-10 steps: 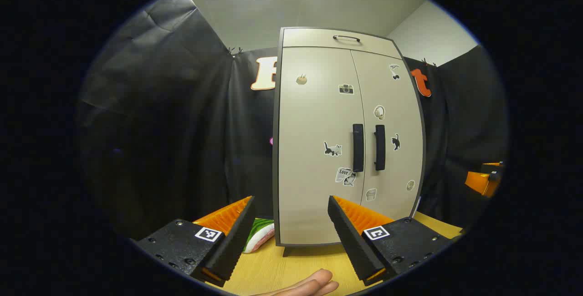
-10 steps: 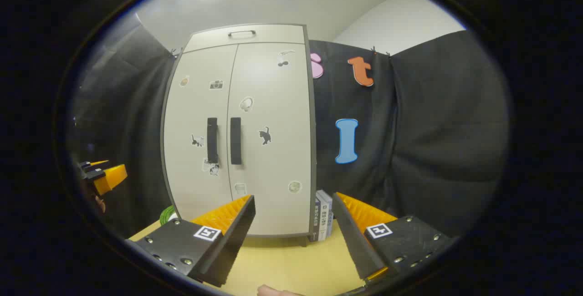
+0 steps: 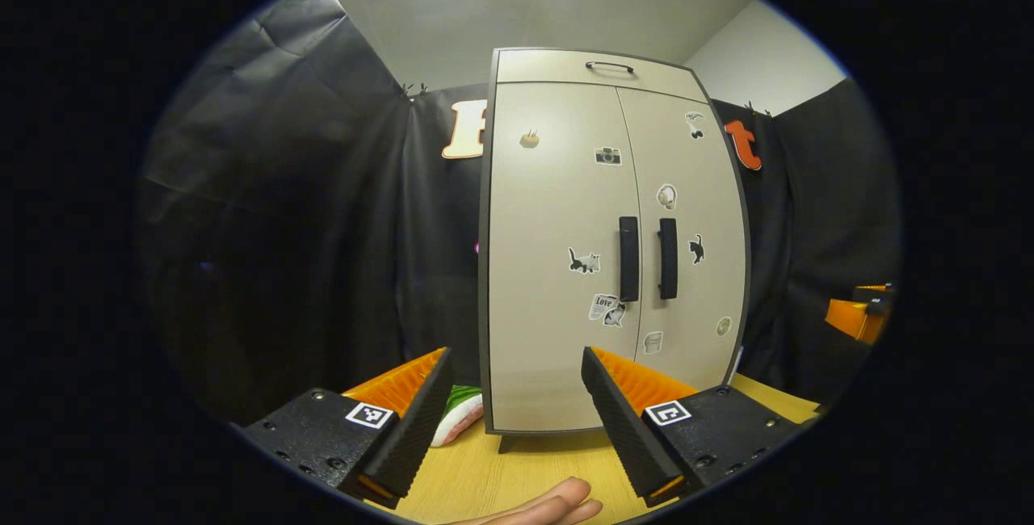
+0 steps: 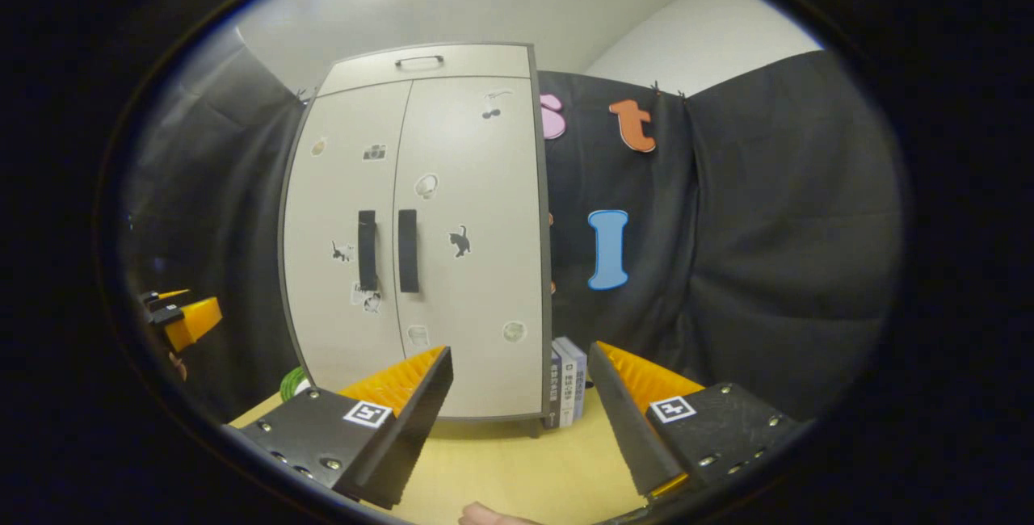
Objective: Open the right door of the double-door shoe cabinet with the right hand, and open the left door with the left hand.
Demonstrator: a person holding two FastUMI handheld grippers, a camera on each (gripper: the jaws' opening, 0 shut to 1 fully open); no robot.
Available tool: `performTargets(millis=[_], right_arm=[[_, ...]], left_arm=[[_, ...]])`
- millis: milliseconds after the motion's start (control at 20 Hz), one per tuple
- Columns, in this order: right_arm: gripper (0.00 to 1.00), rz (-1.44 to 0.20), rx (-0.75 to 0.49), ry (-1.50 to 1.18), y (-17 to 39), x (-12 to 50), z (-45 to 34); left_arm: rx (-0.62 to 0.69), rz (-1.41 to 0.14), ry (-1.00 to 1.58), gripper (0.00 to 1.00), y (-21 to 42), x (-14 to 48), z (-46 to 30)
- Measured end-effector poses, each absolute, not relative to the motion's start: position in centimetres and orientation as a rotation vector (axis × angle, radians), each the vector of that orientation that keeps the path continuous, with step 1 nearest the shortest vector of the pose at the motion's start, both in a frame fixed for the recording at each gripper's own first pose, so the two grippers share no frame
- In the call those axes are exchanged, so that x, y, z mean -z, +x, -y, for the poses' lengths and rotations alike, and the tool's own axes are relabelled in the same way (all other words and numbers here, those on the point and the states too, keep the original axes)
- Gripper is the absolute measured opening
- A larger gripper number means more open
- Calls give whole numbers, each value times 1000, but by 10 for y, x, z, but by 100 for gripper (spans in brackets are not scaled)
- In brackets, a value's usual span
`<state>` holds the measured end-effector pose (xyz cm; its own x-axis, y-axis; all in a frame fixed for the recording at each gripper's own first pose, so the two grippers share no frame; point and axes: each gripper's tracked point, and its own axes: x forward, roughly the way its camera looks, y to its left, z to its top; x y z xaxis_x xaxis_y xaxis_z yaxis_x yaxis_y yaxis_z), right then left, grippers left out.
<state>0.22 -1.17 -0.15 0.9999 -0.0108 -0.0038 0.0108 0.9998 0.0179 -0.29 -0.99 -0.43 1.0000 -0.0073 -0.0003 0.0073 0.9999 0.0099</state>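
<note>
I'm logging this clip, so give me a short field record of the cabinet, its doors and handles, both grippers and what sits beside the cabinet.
cabinet: shoe cabinet upright on wooden table, stickers on its front
left door: left door closed
right door: right door closed
handles: left handle and right handle, black, vertical, side by side, untouched
left gripper: left gripper open, short of the cabinet
right gripper: right gripper open, short of the cabinet
beside cabinet: books standing at its right; green and white object at its left
</note>
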Motion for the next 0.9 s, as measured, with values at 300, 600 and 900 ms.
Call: performTargets(millis=[300, 600, 900], right_arm=[[97, -21, -1, 24, 19, 5, 6], [100, -33, -82, 74, 59, -7, -26], [100, 2, -107, 55, 126, -46, -50]], left_arm=[[20, -7, 2, 97, -8, 12, 12], [49, -28, 14, 98, -17, 29, 11], [76, -37, -7, 97, -34, 46, 13]])
